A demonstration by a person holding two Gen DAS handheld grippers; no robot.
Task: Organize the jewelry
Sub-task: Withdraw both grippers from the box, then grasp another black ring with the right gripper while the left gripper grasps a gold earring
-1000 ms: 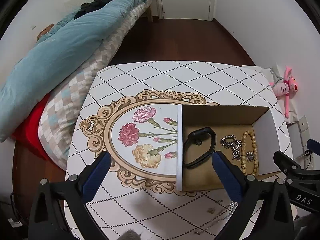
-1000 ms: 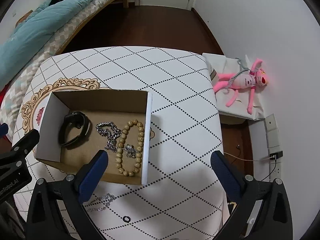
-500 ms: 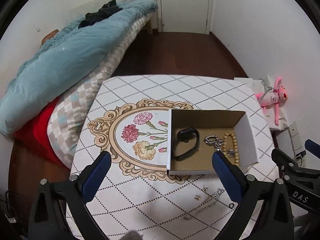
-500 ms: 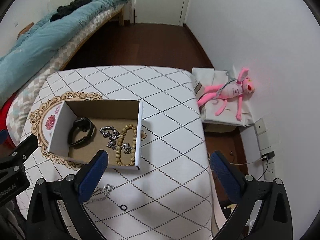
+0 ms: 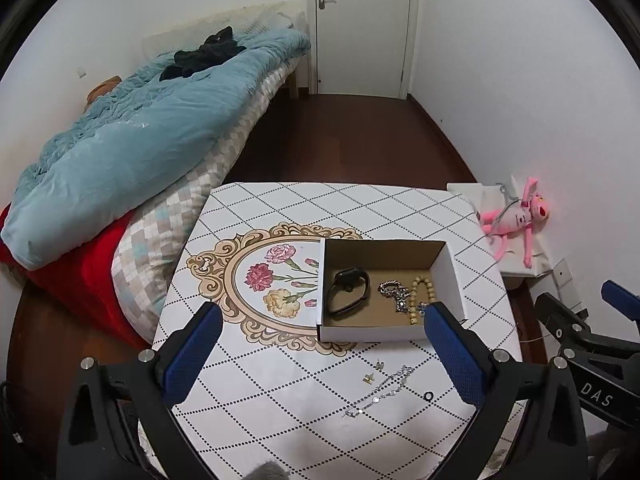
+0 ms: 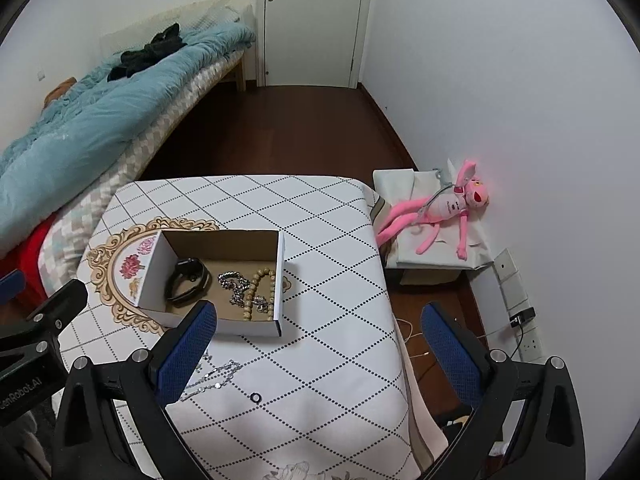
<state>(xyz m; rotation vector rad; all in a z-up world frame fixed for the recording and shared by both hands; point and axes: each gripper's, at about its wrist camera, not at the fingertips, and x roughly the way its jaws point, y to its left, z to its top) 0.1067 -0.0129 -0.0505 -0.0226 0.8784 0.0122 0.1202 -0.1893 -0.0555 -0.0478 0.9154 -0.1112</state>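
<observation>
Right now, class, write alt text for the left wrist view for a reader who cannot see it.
An open cardboard box on a patterned table holds a black band, a silver chain and a bead bracelet. A thin chain, earrings and a small black ring lie loose before it, between the open left gripper fingers.

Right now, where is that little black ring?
The black ring lies on the tablecloth in front of the cardboard box, just right of the loose silver chain.
</observation>
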